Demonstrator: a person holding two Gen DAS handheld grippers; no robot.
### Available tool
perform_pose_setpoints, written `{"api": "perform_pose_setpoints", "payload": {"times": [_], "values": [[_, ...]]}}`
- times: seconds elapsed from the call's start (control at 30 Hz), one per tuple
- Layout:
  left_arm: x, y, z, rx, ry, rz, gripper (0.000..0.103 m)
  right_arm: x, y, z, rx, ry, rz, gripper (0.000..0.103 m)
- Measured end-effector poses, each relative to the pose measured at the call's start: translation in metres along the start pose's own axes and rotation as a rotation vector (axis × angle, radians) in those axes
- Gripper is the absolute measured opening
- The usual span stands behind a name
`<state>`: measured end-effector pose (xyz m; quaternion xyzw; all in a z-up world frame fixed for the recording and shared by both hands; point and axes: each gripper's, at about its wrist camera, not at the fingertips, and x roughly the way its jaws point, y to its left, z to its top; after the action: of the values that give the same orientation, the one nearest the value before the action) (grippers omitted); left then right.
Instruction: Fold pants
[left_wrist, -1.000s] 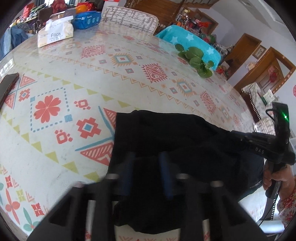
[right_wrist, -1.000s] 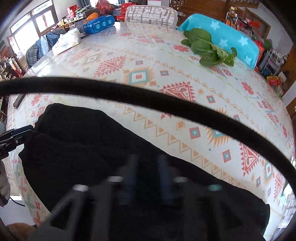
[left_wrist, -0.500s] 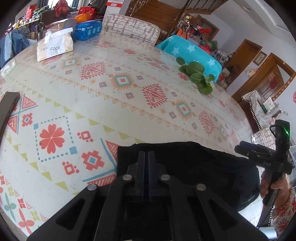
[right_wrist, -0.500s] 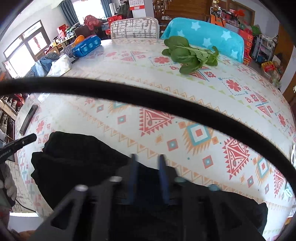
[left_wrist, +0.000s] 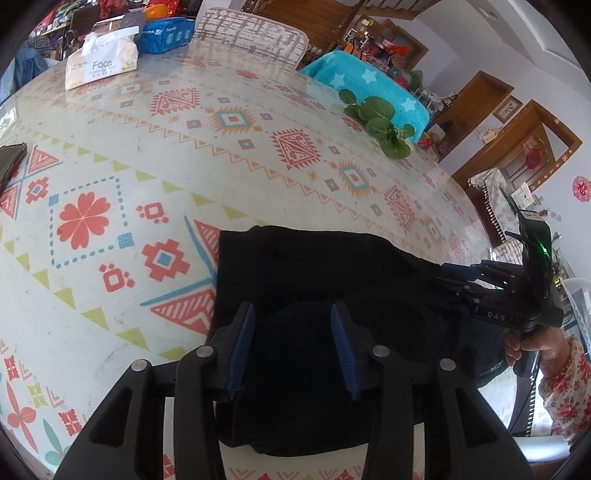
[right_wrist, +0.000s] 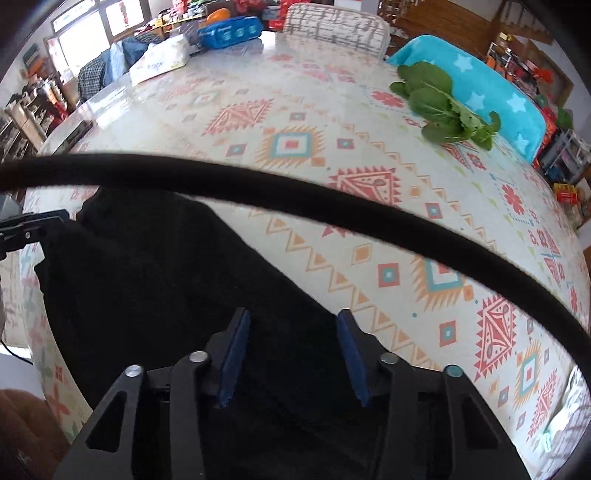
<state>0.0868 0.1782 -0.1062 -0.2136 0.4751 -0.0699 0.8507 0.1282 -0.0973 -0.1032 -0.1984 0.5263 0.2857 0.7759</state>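
Black pants (left_wrist: 314, 266) lie folded in a thick bundle near the front edge of the patterned table (left_wrist: 221, 166). My left gripper (left_wrist: 291, 308) hovers over their near left part. Its jaws are opening, with black cloth below the gap and no pad pressing on it. My right gripper (right_wrist: 293, 313) points down over the right part of the pants (right_wrist: 147, 277). Its jaws are closing, with cloth under the gap and the blue pads (right_wrist: 236, 354) free of it. Each gripper shows in the other's view: right gripper (left_wrist: 452, 271), left gripper (right_wrist: 55, 218).
A tissue pack (left_wrist: 101, 66) and a blue packet (left_wrist: 166, 33) sit at the far side, leafy greens (left_wrist: 384, 125) at the far right, a dark phone (left_wrist: 9, 160) at the left edge. A black cable (right_wrist: 332, 206) arcs across the right wrist view. Chairs stand behind the table.
The left jaws, closed together half a second ago, now stand apart. Both cameras have come back closer over the pants, which fill more of each view.
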Motion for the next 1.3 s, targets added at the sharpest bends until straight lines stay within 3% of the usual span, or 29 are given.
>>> {"api": "perform_pose_setpoints", "payload": {"times": [0.1,0.2,0.4,0.43,0.47,0.57,0.67,0.97,1.0,1.03,1.07,1.3], "values": [[-0.005,-0.005,-0.002,0.043,-0.026,0.055,0.042,0.0,0.0,-0.004,-0.009,0.003,0.0,0.042],[-0.007,0.002,-0.005,0.017,-0.034,0.063,0.053,0.001,0.0,-0.005,-0.013,0.003,0.007,0.042],[0.006,0.003,-0.008,0.008,0.001,0.059,0.054,0.005,0.002,-0.009,-0.017,0.014,0.026,0.042],[0.006,0.002,-0.008,0.003,0.0,0.062,0.045,0.005,0.002,-0.01,-0.016,0.015,0.029,0.042],[0.006,0.001,-0.007,0.0,-0.005,0.073,0.027,0.005,0.001,-0.01,-0.014,0.015,0.032,0.042],[0.003,-0.008,-0.007,0.038,-0.005,0.083,0.019,0.0,-0.003,-0.011,0.003,0.008,0.049,0.042],[-0.001,-0.019,-0.008,0.082,-0.01,0.101,0.018,-0.007,-0.005,-0.013,0.004,-0.001,0.06,0.042],[-0.021,-0.027,-0.005,0.077,-0.044,0.065,0.018,0.004,0.0,-0.007,-0.026,0.013,0.041,0.042],[-0.022,-0.028,-0.004,0.079,-0.047,0.063,0.018,0.005,0.001,-0.006,-0.023,0.019,0.048,0.041],[-0.023,-0.028,-0.003,0.082,-0.049,0.062,0.018,0.007,0.002,-0.005,-0.023,0.027,0.052,0.024],[-0.024,-0.029,0.0,0.084,-0.05,0.06,0.018,0.008,0.005,-0.004,-0.026,0.034,0.047,0.016],[-0.012,-0.027,0.024,0.105,-0.054,0.08,0.018,-0.021,-0.014,0.008,0.075,-0.057,0.032,0.01]]}}
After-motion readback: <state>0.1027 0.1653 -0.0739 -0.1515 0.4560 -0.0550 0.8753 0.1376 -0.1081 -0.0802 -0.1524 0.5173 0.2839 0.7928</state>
